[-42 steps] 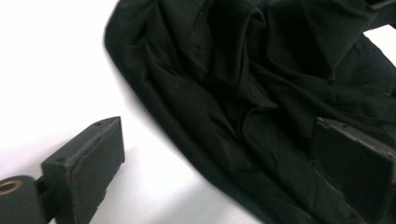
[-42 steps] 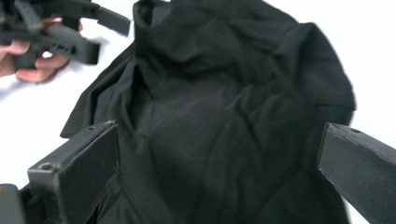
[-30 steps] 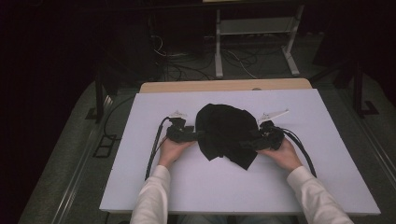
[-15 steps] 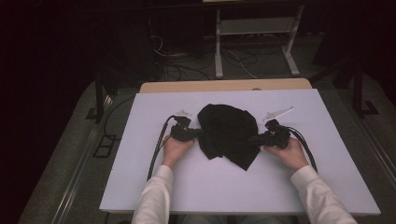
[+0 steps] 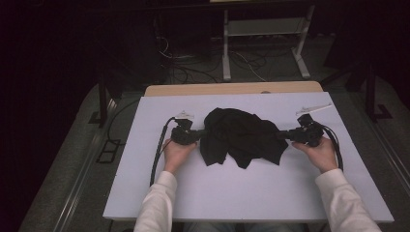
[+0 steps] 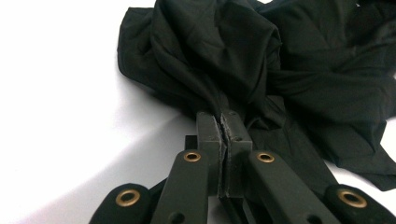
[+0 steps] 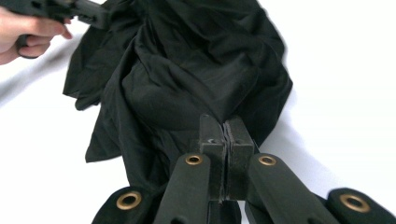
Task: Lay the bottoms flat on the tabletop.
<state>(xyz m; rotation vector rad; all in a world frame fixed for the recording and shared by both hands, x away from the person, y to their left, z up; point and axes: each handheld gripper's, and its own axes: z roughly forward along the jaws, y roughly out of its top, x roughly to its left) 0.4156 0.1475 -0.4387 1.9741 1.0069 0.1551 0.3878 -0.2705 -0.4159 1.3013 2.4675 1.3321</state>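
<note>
Both grippers moved apart since a second ago, stretching the black cloth (image 5: 241, 136) wider across the table (image 5: 241, 193); left gripper (image 5: 193, 135) and right gripper (image 5: 286, 136) fingers clamped on opposite edges, likely spreading it flat

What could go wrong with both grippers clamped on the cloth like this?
1. Each hand-held gripper, left and right, pinches only a thin fold of the black cloth; pulling apart might slip it free.
2. The cloth is bunched in the middle, so it may stretch out twisted rather than flat.
3. The right cable lies near the table edge and could snag.
</note>
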